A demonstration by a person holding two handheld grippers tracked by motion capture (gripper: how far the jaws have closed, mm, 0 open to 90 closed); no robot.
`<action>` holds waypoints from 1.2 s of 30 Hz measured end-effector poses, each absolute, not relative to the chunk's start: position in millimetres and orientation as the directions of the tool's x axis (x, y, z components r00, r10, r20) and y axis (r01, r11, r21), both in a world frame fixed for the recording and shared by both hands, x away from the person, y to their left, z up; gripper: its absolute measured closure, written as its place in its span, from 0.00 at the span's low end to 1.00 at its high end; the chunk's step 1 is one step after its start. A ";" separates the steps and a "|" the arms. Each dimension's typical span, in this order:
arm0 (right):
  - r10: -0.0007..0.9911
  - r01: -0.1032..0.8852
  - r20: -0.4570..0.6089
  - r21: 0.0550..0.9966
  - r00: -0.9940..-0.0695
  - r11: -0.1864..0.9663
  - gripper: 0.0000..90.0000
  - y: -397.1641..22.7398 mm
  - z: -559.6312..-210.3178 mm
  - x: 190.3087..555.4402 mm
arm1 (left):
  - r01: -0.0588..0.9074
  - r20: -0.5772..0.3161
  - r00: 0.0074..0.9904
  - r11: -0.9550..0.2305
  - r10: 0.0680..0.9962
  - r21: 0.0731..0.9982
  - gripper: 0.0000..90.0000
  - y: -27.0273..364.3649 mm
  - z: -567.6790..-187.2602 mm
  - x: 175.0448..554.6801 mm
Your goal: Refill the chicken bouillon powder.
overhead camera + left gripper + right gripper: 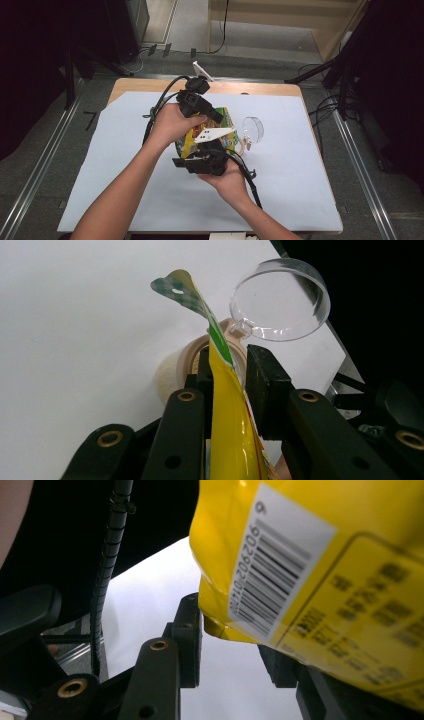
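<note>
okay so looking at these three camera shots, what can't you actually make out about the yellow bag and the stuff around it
- Yellow bag: in the high view both hands and the grippers cover most of it, so its shape stays unclear.
- Bag's printed text: blurred in the right gripper view; only the barcode is legible.
- Right gripper's far jaw: hidden behind the bag in that view, so its grip is uncertain.
- Beige container under the clear lid: the left gripper's jaws and the bag block its contents.

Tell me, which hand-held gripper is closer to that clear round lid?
Left. The left hand-held gripper grips the yellow bag right beside the clear lid; the right hand-held gripper sits lower, farther away.
</note>
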State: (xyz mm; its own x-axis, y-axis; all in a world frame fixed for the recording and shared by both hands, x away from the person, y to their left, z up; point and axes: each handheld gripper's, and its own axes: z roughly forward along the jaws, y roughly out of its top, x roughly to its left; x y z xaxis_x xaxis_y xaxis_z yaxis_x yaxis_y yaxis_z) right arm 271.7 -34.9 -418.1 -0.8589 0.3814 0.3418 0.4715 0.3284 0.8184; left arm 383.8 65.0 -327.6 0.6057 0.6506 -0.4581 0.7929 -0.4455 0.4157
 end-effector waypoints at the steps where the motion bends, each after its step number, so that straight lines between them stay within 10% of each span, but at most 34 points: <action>1: 0.383 0.474 0.343 0.817 -0.857 0.328 0.73 -35.7 -418.5 272.4 | 0.793 -0.458 0.605 -0.442 0.651 0.419 0.86 63.8 -327.7 383.8; 36: 0.381 0.473 0.338 0.807 -0.861 0.354 0.74 -34.6 -418.2 286.3 | 0.787 -0.453 0.609 -0.428 0.651 0.445 0.86 70.0 -325.6 389.8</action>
State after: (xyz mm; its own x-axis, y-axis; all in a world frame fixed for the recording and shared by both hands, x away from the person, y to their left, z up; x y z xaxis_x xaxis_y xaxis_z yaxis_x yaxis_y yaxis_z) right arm 286.3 -34.6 -418.2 -0.8606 0.3813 0.3376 0.4732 0.3539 0.8067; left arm 389.8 70.0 -325.6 0.6094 0.6507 -0.4530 0.7871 -0.4275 0.4446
